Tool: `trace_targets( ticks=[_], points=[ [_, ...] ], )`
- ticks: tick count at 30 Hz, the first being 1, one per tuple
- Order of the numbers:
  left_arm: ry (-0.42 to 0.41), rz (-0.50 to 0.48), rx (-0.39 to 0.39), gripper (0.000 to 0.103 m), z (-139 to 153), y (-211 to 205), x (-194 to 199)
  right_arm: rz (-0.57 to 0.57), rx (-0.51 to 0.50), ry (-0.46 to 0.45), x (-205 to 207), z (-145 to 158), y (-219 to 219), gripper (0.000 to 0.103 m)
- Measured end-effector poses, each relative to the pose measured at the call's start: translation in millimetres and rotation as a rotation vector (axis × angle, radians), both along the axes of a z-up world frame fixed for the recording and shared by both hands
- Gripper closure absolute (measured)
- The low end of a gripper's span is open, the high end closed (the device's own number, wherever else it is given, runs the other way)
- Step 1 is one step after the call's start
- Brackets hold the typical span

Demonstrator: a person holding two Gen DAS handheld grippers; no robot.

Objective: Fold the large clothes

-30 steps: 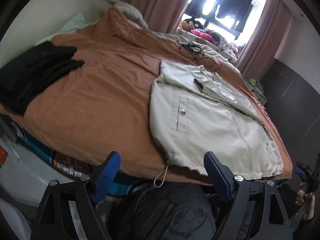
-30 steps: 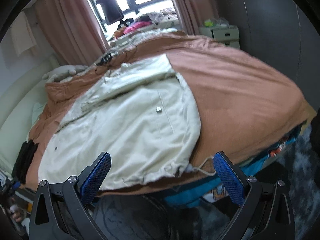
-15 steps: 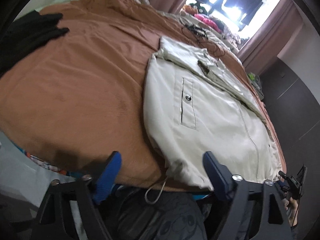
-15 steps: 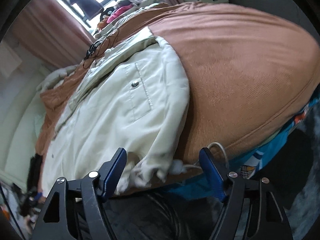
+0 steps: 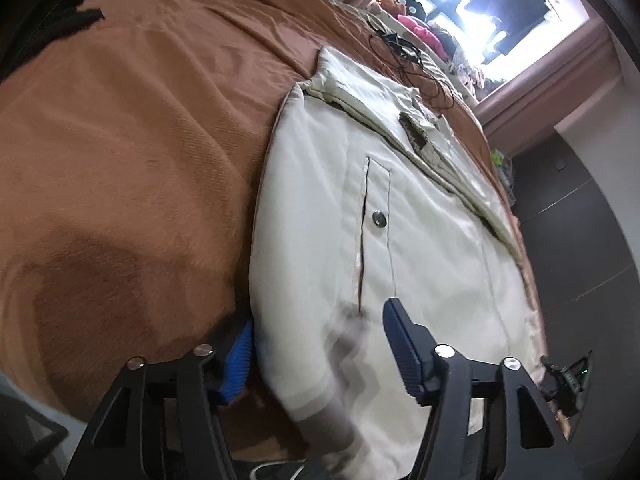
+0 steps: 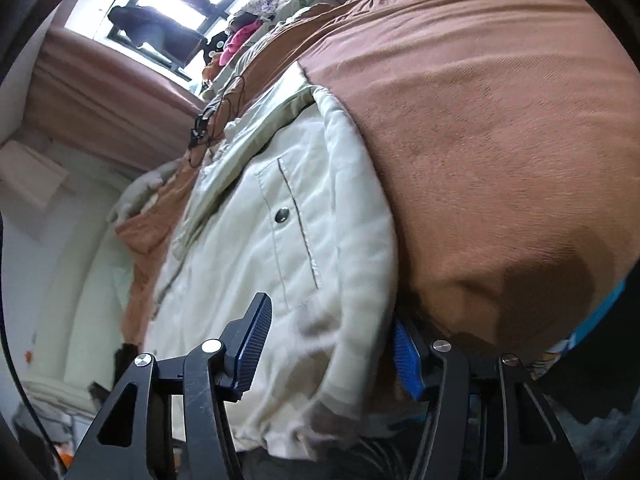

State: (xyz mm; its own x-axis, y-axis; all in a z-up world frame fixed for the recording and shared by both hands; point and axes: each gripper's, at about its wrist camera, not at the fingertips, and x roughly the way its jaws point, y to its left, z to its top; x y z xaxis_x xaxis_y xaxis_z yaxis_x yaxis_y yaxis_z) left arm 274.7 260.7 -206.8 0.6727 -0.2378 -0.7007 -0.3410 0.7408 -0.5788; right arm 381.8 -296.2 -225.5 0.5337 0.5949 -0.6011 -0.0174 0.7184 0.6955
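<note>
A cream jacket (image 5: pixel 340 208) lies flat on the orange-brown bed blanket (image 5: pixel 140 140), hem toward me, its snap pocket facing up. My left gripper (image 5: pixel 320 320) straddles the jacket's left hem corner. One blue pad (image 5: pixel 240 360) sits beside the jacket's side edge and the other pad (image 5: pixel 404 344) rests over the cloth; the jaws are closing. In the right wrist view the jacket (image 6: pixel 260 248) fills the middle. My right gripper (image 6: pixel 330 314) straddles the right hem corner, jaws closing, one pad (image 6: pixel 406 360) half hidden under the edge against the blanket (image 6: pixel 480 120).
Dark clothes (image 5: pixel 60 12) lie at the blanket's far left. Black cables (image 5: pixel 400 46) and pink items (image 5: pixel 424 28) sit beyond the jacket's collar, below a bright window (image 5: pixel 500 4). A dark wardrobe (image 5: pixel 580 240) stands right of the bed. Pink curtains (image 6: pixel 100 92) hang by the window.
Both grippers came down and forward to the jacket's hem. Their jaws narrowed, and each hem corner now lies between a pair of fingers. The views have rolled.
</note>
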Motion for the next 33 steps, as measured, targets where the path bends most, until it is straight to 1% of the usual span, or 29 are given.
trace_targets(
  ticks=[2, 4, 5, 7, 8, 9, 10, 11, 13, 14, 15, 20, 22, 26, 33],
  points=[
    [-0.006, -0.005, -0.04, 0.046, -2, 1, -2, 0.005, 0.02, 0.004, 1, -2, 3, 0.045],
    [-0.012, -0.017, -0.075, 0.05, -5, 0, -8, 0.023, 0.062, 0.008, 1, -6, 6, 0.049],
    [-0.013, -0.022, -0.086, 0.054, -6, -1, -12, 0.03, 0.074, 0.011, -1, -8, 7, 0.05],
    [-0.019, -0.032, -0.12, 0.059, -8, -4, -20, 0.035, 0.088, 0.014, -4, -12, 7, 0.06],
    [-0.018, -0.034, -0.135, 0.063, -10, -5, -23, 0.034, 0.092, 0.02, -5, -15, 7, 0.063],
    [-0.016, -0.032, -0.146, 0.066, -11, -5, -27, 0.03, 0.092, 0.026, -5, -17, 6, 0.069],
    [-0.014, -0.029, -0.147, 0.067, -11, -6, -29, 0.024, 0.089, 0.035, -4, -18, 5, 0.077],
    [-0.013, -0.027, -0.143, 0.07, -11, -8, -30, 0.018, 0.084, 0.045, -3, -18, 3, 0.081],
    [-0.004, -0.018, -0.12, 0.08, -10, -11, -33, 0.011, 0.078, 0.052, -4, -16, 2, 0.089],
    [0.003, -0.006, -0.097, 0.088, -9, -12, -34, 0.01, 0.069, 0.042, -5, -12, 3, 0.091],
    [0.0, 0.001, -0.094, 0.093, -9, -14, -34, 0.007, 0.053, 0.025, -6, -7, 3, 0.093],
    [-0.079, 0.048, -0.096, 0.097, 15, -13, -46, -0.009, 0.066, -0.032, -12, 21, 1, 0.095],
    [-0.117, 0.065, -0.099, 0.098, 30, -12, -54, -0.002, 0.08, -0.064, -16, 36, 2, 0.095],
    [-0.167, 0.074, -0.097, 0.098, 56, -10, -64, 0.025, 0.076, -0.113, -28, 63, 7, 0.096],
    [-0.274, 0.092, -0.127, 0.099, 96, -10, -105, 0.072, 0.092, -0.197, -61, 107, 7, 0.096]
  ],
)
